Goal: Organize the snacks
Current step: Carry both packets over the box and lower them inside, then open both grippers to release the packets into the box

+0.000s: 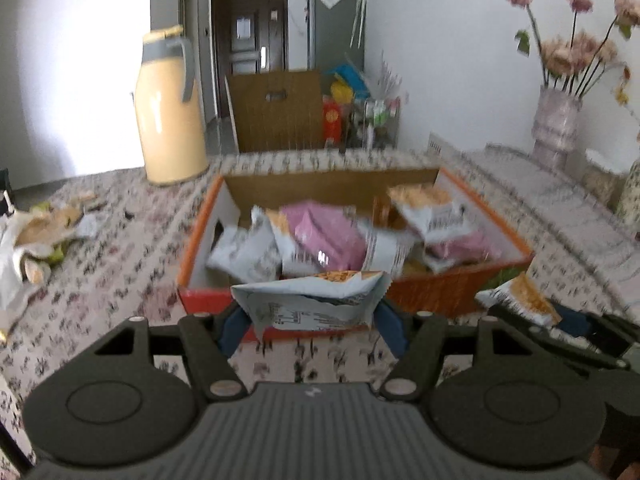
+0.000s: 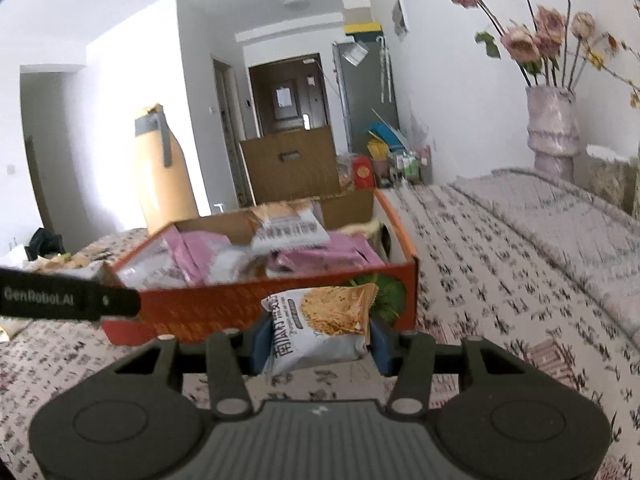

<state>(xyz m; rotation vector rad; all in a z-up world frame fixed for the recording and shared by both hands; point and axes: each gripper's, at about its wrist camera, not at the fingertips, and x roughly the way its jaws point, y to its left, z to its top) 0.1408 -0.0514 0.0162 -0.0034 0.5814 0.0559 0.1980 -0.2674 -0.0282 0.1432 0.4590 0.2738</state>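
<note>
Bright daylight from left, motion blur, fisheye-bent edges, text perhaps unreadable

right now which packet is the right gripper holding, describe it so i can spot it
Find the orange cardboard box full of snack packets on the floral tablecloth. Just in front of its near wall, toward its right corner, the right gripper has its jaws closed on a white snack packet. Unlike the pink and white packets inside the box, it is outside, off the cloth, showing a golden cracker picture.

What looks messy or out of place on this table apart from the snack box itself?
A heap of torn-looking wrappers and scraps lies loose on the floral tablecloth, left of the orange box. Inside the box, the snack packets lie jumbled at mixed angles, not in rows. Nothing looks spilled.
</note>
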